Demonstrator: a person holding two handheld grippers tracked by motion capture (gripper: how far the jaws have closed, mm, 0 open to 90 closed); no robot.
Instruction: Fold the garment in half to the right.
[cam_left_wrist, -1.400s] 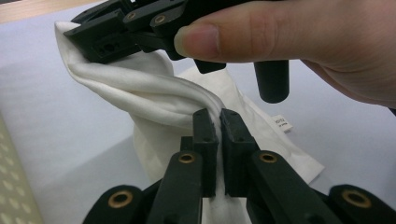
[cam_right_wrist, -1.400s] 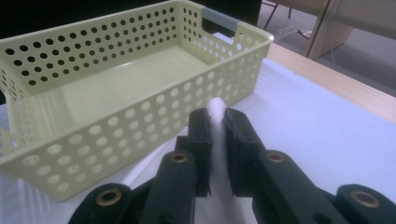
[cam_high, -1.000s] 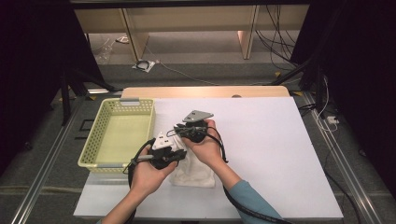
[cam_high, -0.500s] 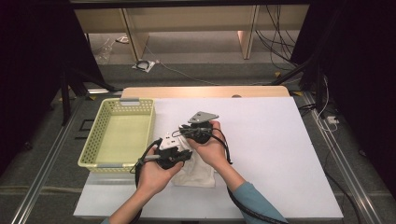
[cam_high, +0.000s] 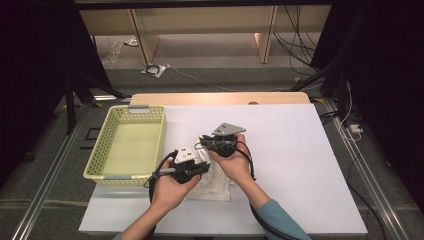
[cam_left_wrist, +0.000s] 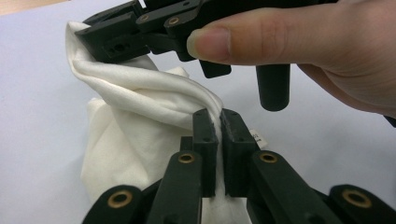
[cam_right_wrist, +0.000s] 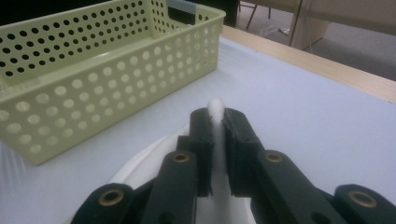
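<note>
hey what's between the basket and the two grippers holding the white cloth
Nothing: in the high view only bare white table separates the yellow basket from the left gripper and right gripper, both pinching the white cloth.

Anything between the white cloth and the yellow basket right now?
Nothing visible. The white cloth is pinched by both the left gripper and the right gripper. The yellow basket sits just to its left in the high view, with bare white tabletop between them and its perforated near wall to clear.
</note>
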